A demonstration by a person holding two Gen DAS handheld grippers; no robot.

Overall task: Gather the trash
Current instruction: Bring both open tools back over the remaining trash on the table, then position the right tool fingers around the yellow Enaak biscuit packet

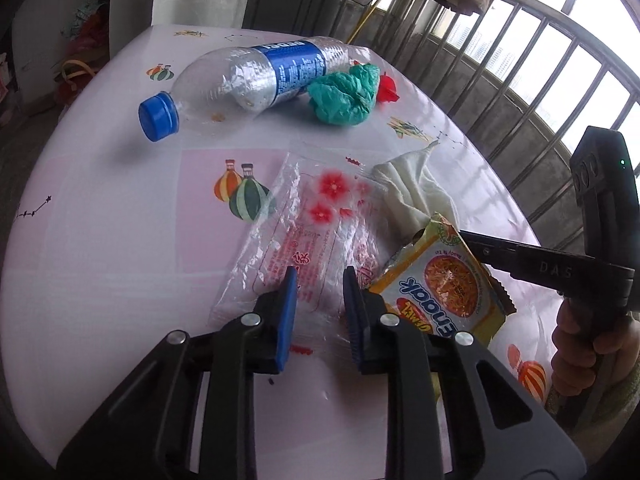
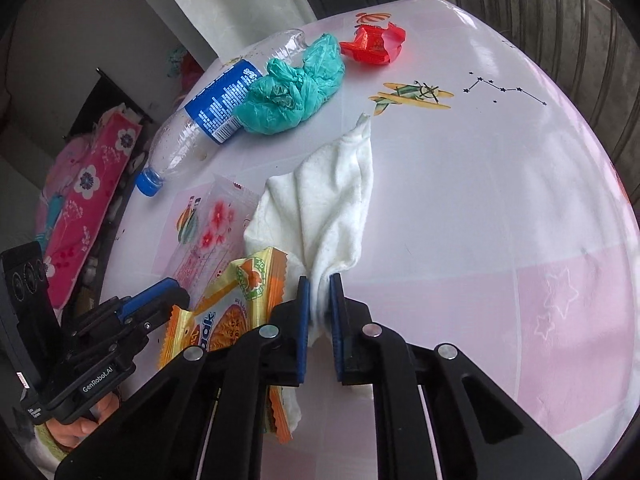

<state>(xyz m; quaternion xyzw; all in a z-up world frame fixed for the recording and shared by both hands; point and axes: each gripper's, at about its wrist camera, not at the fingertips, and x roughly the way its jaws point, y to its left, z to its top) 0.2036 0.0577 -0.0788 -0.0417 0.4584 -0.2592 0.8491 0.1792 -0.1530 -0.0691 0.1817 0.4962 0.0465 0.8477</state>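
Home interior, living area next to a balcony. Round table [image 1: 100, 240] under a pink-white plastic cover printed with hot-air balloons, planes and stars. Beyond table: metal balcony railing [image 1: 540, 64], daylight, city outside. Behind table: pale curtain [image 2: 224, 4]. Left of table, lower: pink floral bedding [image 2: 86, 204], household clutter.

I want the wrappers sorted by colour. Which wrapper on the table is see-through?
The clear wrapper printed with red flowers, lying flat under the left gripper. The noodle wrapper is yellow; the far one is red.
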